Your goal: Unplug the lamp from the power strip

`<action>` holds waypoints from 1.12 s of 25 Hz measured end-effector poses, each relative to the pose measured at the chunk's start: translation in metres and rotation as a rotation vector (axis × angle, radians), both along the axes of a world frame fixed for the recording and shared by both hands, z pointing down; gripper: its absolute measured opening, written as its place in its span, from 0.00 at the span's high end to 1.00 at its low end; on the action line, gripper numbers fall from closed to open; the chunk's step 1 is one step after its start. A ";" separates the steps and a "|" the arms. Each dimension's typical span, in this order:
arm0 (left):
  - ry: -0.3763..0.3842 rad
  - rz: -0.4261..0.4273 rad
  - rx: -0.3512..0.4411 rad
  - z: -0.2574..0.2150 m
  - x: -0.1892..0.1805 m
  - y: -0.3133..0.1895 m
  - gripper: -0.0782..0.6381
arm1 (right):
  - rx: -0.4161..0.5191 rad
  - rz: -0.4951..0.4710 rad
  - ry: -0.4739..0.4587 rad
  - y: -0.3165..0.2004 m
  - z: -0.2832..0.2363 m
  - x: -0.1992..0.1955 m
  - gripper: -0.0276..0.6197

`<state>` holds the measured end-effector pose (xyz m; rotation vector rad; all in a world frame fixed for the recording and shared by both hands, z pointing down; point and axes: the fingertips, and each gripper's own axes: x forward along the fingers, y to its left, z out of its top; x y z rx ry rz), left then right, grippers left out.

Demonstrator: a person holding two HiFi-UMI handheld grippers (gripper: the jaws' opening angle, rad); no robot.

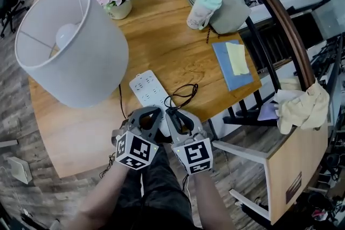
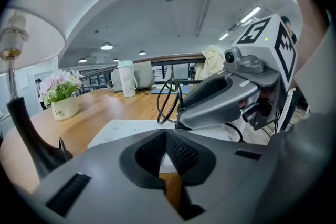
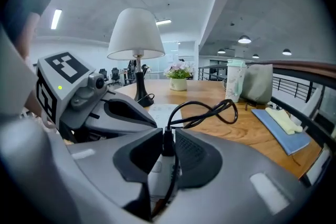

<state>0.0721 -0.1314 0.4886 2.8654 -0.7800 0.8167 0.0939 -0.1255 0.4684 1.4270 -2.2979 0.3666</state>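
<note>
The wooden counter (image 1: pixel 178 46) carries everything. The lamp (image 1: pixel 70 43), with its big white shade, stands toward the counter's left edge. A grey bag (image 1: pixel 223 0) lies at the far right corner. A blue notebook (image 1: pixel 230 67) sits along the right edge with a yellow sheet (image 1: pixel 237 57) on top.

The white power strip (image 1: pixel 148 89) lies near the middle of the near edge, its length running in from that edge. Both claws hang over its near end, side by side.

The left claw (image 1: pixel 146 114) has its jaws together at the tips (image 2: pixel 166 131). It grips nothing, and the strip's white end shows just beyond it. The right claw (image 1: pixel 173 113) is narrowly parted. The lamp's black plug (image 3: pixel 166 147) stands upright between its jaws, still seated in the strip, and the pads do not clearly press on it.

A pot of pink flowers (image 1: pixel 119 8) stands at the far edge, and a pale cup (image 1: pixel 204 8) rests against the bag. The black cord (image 1: pixel 183 95) loops on the counter just right of the strip.
</note>
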 end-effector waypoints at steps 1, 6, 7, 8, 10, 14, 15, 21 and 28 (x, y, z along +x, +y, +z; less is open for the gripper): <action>-0.013 0.004 0.008 0.001 0.000 0.000 0.90 | -0.004 -0.006 0.017 -0.002 0.000 -0.002 0.85; -0.033 0.010 -0.006 0.002 0.001 0.000 0.90 | -0.010 0.000 0.042 -0.003 -0.001 -0.004 0.85; -0.029 0.007 -0.020 0.003 0.001 0.000 0.90 | 0.001 -0.005 0.082 -0.003 -0.001 -0.005 0.85; -0.029 0.006 -0.028 0.003 0.001 0.000 0.90 | 0.014 -0.011 0.131 -0.002 -0.001 -0.006 0.85; -0.033 0.012 -0.033 0.003 0.001 0.001 0.90 | 0.036 -0.022 0.209 0.001 0.001 -0.008 0.86; -0.032 0.024 -0.023 0.002 0.001 0.001 0.90 | 0.007 -0.003 0.062 0.000 0.002 -0.004 0.86; -0.029 0.026 -0.022 0.002 0.001 0.001 0.90 | -0.022 0.034 -0.045 -0.001 0.002 0.000 0.86; -0.015 0.035 -0.055 0.002 0.001 0.001 0.90 | -0.057 0.068 -0.140 -0.001 0.002 0.005 0.86; -0.019 0.026 -0.065 0.002 0.001 0.000 0.90 | 0.018 0.010 0.121 -0.002 -0.003 -0.007 0.86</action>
